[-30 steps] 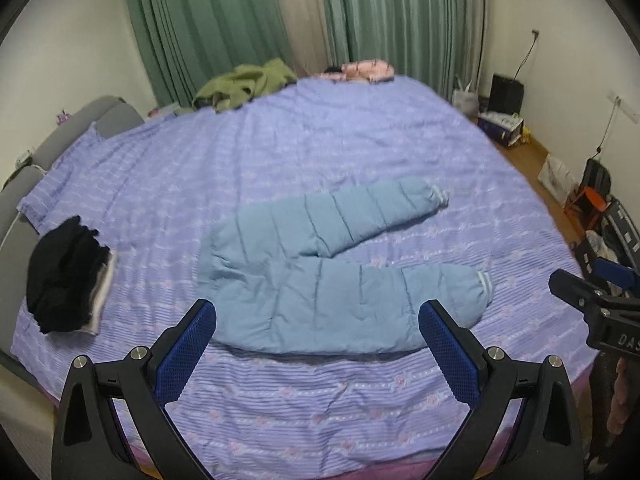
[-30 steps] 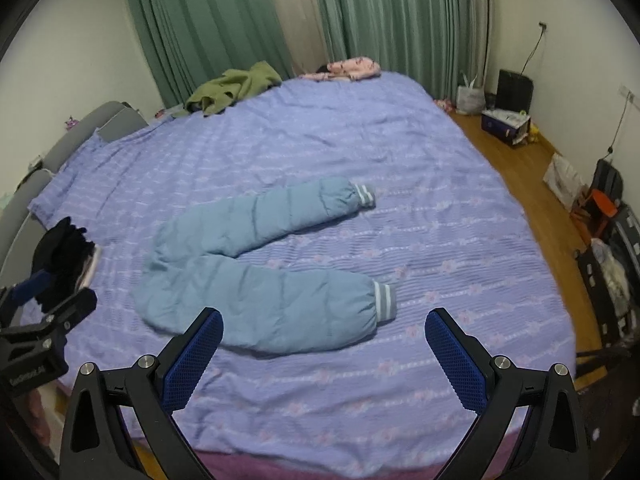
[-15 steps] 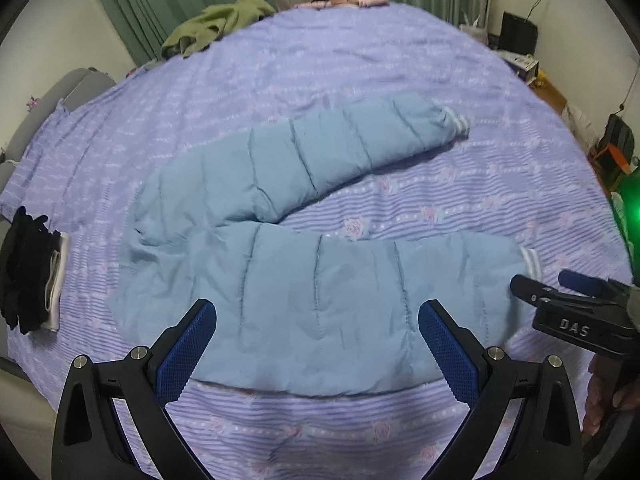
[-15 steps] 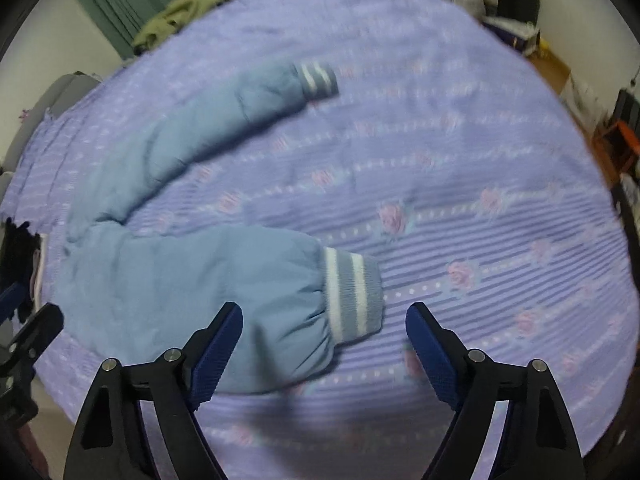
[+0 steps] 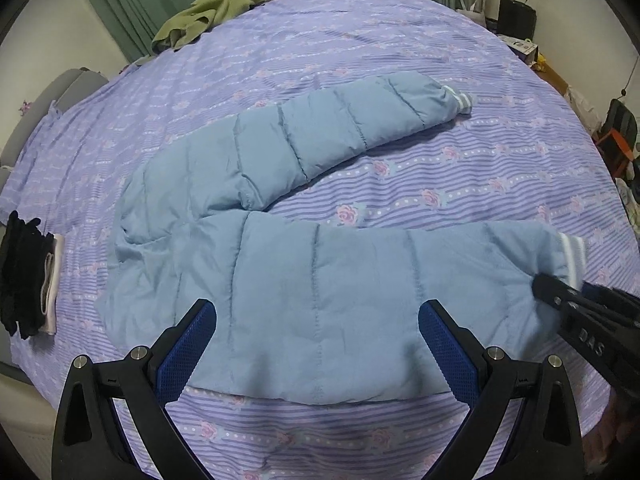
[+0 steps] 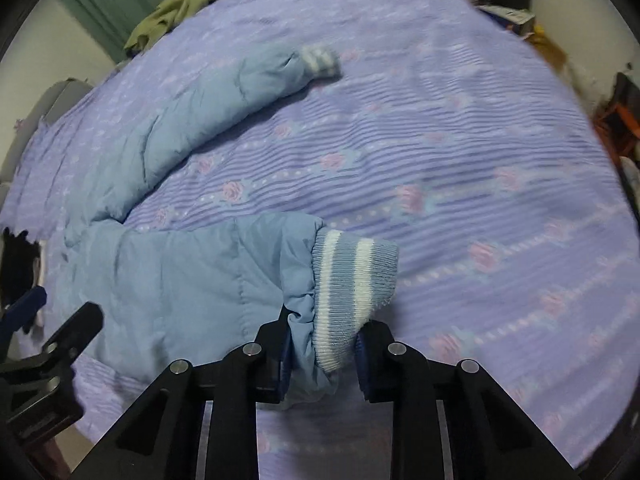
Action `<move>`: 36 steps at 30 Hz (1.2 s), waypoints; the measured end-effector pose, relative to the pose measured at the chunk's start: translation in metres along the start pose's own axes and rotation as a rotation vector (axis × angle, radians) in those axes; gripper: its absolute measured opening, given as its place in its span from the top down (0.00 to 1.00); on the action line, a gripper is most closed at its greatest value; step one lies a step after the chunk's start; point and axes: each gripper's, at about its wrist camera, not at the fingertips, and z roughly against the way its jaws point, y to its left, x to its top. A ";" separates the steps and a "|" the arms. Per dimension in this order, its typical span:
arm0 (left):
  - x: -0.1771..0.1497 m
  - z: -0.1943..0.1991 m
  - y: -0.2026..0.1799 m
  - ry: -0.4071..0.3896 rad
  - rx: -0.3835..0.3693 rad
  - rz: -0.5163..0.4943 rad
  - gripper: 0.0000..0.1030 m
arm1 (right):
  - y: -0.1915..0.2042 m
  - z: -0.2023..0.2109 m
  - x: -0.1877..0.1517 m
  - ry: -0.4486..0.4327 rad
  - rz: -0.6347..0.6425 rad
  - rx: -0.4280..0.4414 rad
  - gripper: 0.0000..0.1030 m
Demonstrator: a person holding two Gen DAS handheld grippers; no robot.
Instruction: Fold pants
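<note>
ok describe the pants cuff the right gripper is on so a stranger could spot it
On the purple bedspread lie light blue padded pants. Follow the nearer leg to its striped knit cuff. The right gripper is closing on it; the far cuff lies free.

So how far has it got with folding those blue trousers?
Barely begun. The blue trousers lie spread on the bed, legs apart, unfolded. In hand: the right tongs are closing on the near leg's striped cuff; the left tongs hover open over it. Every fold remains.

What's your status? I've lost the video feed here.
Right gripper closing on near cuff of the blue pants. Left gripper open over near leg. Nothing in the way on the bed.
</note>
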 end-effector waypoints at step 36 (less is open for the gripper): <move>0.086 -0.052 0.071 -0.098 0.083 0.109 0.00 | 0.021 -0.092 0.177 -0.130 -0.160 0.046 0.80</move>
